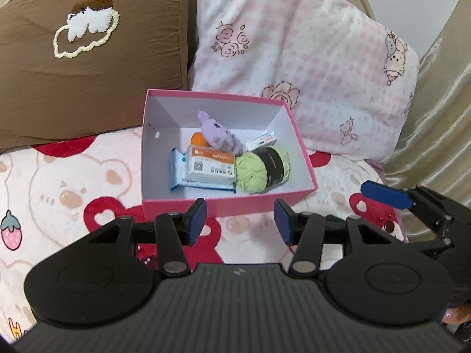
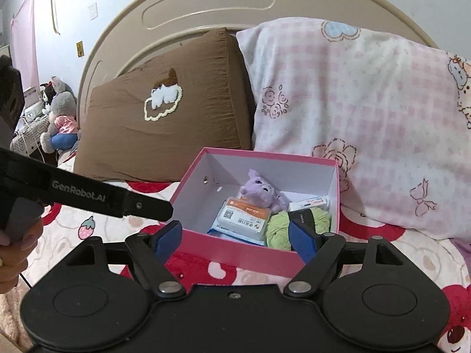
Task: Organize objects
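Surface: bed covered by a plush blanket (image 1: 59,182) printed with bears, red hearts and strawberries.
Container: open pink cardboard box with white interior (image 1: 303,153), standing on the blanket at mid-bed, its far side close against the pillows.
Box contents, near left: blue-edged pack of wipes (image 1: 203,181) lying flat, with a white and orange labelled packet (image 1: 210,166) on top of it.
Box contents, near right: ball of light green yarn with a black band (image 1: 262,166), touching the packets.
Box contents, far: small lilac plush toy (image 1: 216,133) lying partly on the packets; an orange round item (image 1: 197,139) just left of it, mostly hidden; a small white carton (image 1: 262,141) at the right wall.
Far left: brown pillow with an embroidered white cloud motif (image 1: 88,53).
Far right: pink and white checked pillow with floral print (image 1: 294,44).
Background: beige curved headboard (image 2: 206,8); stuffed toys (image 2: 59,111) at the far left beside the bed.
Left gripper (image 1: 240,217): above the blanket, just near of the box; blue pads parted, nothing between them.
Right gripper (image 2: 235,236): at the near box wall; fingers spread wide, gripping nothing.
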`<state>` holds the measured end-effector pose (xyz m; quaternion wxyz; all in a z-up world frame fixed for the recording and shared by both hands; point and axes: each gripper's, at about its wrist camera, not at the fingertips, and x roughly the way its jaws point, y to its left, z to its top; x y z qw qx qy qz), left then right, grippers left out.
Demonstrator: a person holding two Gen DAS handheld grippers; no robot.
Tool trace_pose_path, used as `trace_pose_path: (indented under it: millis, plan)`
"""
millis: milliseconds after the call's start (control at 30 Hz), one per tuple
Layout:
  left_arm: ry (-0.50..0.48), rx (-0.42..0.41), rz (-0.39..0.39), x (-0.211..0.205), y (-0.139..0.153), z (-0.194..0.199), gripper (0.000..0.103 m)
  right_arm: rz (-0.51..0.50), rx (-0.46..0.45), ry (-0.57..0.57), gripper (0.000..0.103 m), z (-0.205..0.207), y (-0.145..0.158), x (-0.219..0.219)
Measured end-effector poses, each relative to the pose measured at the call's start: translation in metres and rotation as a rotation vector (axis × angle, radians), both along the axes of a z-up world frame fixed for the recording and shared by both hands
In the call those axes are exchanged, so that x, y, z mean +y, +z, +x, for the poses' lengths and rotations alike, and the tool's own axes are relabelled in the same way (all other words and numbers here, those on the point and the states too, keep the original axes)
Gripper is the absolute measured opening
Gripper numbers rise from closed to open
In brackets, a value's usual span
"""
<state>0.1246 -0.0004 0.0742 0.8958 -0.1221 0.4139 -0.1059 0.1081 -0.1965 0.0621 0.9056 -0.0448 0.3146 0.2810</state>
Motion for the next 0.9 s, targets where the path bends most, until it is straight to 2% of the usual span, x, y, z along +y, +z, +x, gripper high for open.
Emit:
trace_pose_path:
  millis: [467, 600, 700, 900]
  plan:
    - [0.007, -0.013, 0.047, -0.002, 0.003, -0.055, 0.052, -0.036, 0.041, -0.052, 0.083, -0.045, -0.002, -0.003]
    - [-0.007, 0.006, 0.036, 0.0, -0.001, -0.065, 0.053, -0.088, 0.027, -0.069, 0.084, -0.054, -0.006, 0.003]
    - [-0.004, -0.012, 0.045, 0.002, -0.001, -0.074, 0.055, -0.125, 0.012, -0.088, 0.084, -0.061, -0.009, 0.007]
    - [0.012, -0.017, 0.086, 0.004, -0.006, -0.081, 0.061, -0.093, 0.056, -0.149, 0.097, -0.067, -0.014, 0.002]
